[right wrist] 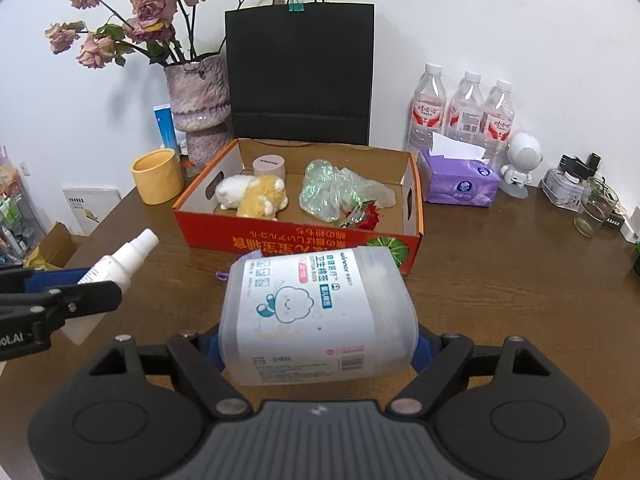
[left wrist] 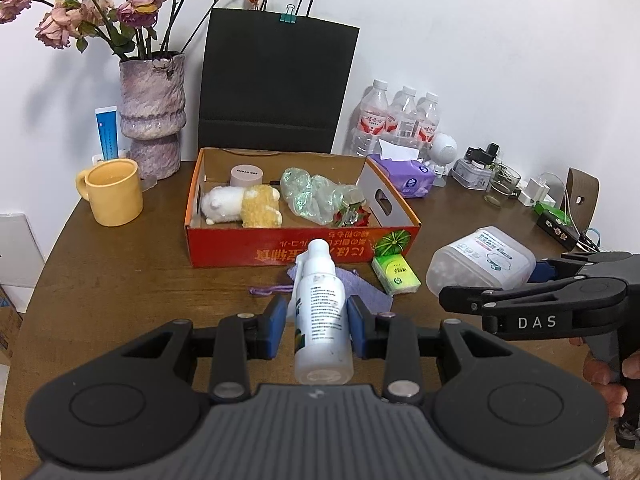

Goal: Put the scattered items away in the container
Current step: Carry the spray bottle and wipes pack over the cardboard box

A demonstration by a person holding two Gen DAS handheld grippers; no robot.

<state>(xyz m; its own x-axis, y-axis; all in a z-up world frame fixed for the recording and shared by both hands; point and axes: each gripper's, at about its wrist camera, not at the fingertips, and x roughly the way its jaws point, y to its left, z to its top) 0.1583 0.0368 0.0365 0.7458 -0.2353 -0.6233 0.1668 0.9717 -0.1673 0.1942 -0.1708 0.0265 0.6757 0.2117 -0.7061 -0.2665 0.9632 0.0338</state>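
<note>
My left gripper (left wrist: 318, 326) is shut on a white spray bottle (left wrist: 320, 312), held above the table with its nozzle towards the red cardboard box (left wrist: 280, 246). The right gripper (right wrist: 318, 346) is shut on a clear cotton swab tub (right wrist: 316, 316), also in front of the box (right wrist: 304, 242). Inside the box lie a plush toy (left wrist: 240, 204), a round pink tin (left wrist: 246, 176), a crumpled plastic bag (left wrist: 312, 194) and a red-wrapped item (left wrist: 352, 216). A purple drawstring pouch (left wrist: 362, 286) and a green tissue pack (left wrist: 396, 274) lie on the table before the box.
Behind the box stand a black paper bag (left wrist: 276, 84), a flower vase (left wrist: 154, 120), a yellow mug (left wrist: 114, 192), water bottles (left wrist: 400, 120) and a purple tissue pack (left wrist: 408, 174). A glass (left wrist: 502, 184), chargers and small gadgets crowd the right edge of the brown table (left wrist: 120, 280).
</note>
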